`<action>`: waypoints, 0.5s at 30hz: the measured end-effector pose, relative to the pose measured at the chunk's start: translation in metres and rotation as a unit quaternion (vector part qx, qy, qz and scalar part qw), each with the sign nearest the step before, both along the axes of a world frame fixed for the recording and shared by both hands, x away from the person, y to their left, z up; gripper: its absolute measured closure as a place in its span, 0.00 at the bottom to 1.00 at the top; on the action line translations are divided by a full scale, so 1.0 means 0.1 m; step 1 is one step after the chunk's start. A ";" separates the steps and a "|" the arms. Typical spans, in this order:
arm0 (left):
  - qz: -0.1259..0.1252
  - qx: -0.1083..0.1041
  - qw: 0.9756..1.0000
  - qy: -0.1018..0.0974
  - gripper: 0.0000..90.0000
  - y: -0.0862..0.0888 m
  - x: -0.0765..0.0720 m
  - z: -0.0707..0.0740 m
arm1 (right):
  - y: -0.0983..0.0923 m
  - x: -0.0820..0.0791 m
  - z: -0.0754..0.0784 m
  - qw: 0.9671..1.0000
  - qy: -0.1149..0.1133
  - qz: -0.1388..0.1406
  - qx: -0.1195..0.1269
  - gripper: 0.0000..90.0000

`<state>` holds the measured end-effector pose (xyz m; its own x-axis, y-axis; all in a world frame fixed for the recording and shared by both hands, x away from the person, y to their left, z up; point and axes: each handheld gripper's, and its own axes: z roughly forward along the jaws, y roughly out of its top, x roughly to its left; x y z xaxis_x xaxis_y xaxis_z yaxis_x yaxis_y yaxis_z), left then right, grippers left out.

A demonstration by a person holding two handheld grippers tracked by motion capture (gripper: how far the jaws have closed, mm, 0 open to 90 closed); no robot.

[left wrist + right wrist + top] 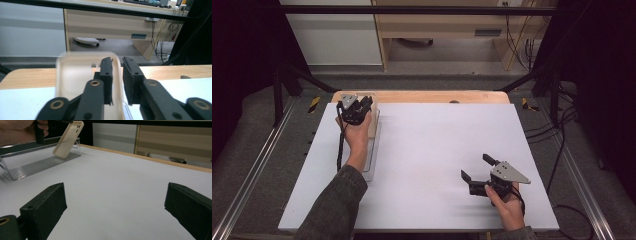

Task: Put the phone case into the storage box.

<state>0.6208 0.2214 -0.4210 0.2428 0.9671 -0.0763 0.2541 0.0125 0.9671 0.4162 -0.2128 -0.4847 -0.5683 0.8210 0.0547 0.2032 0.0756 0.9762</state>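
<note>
Your right gripper [115,212] gapes wide over bare table; your left gripper [117,82] pinches the beige, glossy phone case's [75,75] rim

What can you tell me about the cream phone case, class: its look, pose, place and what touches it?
The phone case is cream, matte and soft-looking, with rounded corners, a raised rim and camera cut-outs at its upper end. It tilts, its lower end over the clear stand at the table's far left. The left tool pinches one side wall between its black jaws.
</note>
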 end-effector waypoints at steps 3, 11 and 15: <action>-0.006 0.001 1.000 -0.005 0.72 0.00 0.00 0.00 | 0.00 0.00 0.00 1.000 -0.001 0.000 0.000 0.04; -0.004 0.001 1.000 -0.011 0.42 0.01 -0.03 0.05 | 0.00 0.00 0.01 1.000 -0.001 0.000 0.001 0.04; -0.010 0.001 1.000 -0.007 0.34 0.03 -0.04 0.07 | 0.01 -0.01 0.01 1.000 -0.002 0.000 0.000 0.04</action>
<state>0.6165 0.2246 -0.4140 0.2632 0.9621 -0.0715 0.2413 0.0061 0.9704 0.4156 -0.2120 -0.4841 -0.5677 0.8215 0.0535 0.2003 0.0748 0.9769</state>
